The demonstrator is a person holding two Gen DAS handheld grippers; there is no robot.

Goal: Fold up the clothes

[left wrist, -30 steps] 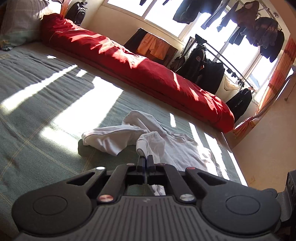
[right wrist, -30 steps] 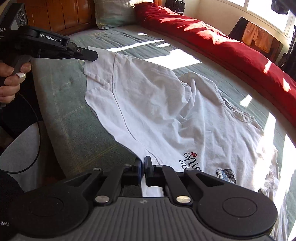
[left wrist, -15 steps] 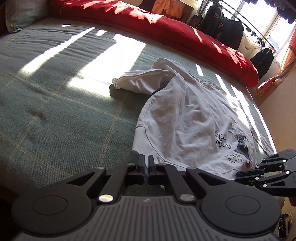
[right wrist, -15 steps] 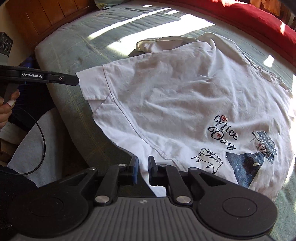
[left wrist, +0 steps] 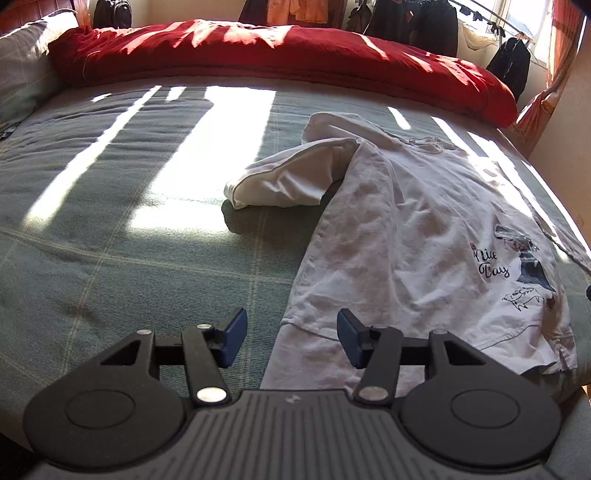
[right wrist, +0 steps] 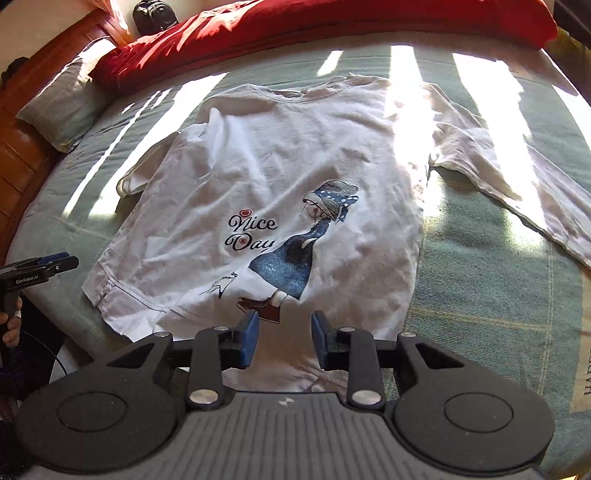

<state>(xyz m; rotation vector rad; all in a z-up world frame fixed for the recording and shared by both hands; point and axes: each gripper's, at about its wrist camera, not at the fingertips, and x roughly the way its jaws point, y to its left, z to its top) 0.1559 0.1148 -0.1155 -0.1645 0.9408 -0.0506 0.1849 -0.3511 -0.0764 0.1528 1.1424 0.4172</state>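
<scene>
From the left wrist view, the left tongs (left wrist: 289, 341) stand apart and are opening, with nothing pinched; the hem corner of the shirt (left wrist: 406, 251) lies on the bed (left wrist: 110, 240) below the gap between the blue pads (left wrist: 236, 334), touched by neither as far as can be seen. The white shirt spreads away to the right across the green checked cover, its "Nice Day" print at the right edge, and one sleeve (left wrist: 284, 181) is bunched out to the left in a patch of sun. A red quilt (left wrist: 280, 51) runs along the far side of the bed, with dark clothes hanging behind it. From the right wrist view, the right tongs (right wrist: 283, 339) are also apart and opening, holding nothing, above the middle of the shirt's lower hem. The shirt (right wrist: 280, 177) lies front up and mostly flat on the bed (right wrist: 498, 295), collar towards the red quilt (right wrist: 295, 26), with the right sleeve (right wrist: 498, 173) stretched out sideways. The left tongs (right wrist: 61, 261) show at the left edge beside the hem corner, a hand (right wrist: 13, 325) gripping their handle, and a pillow (right wrist: 62, 107) lies at the upper left.
</scene>
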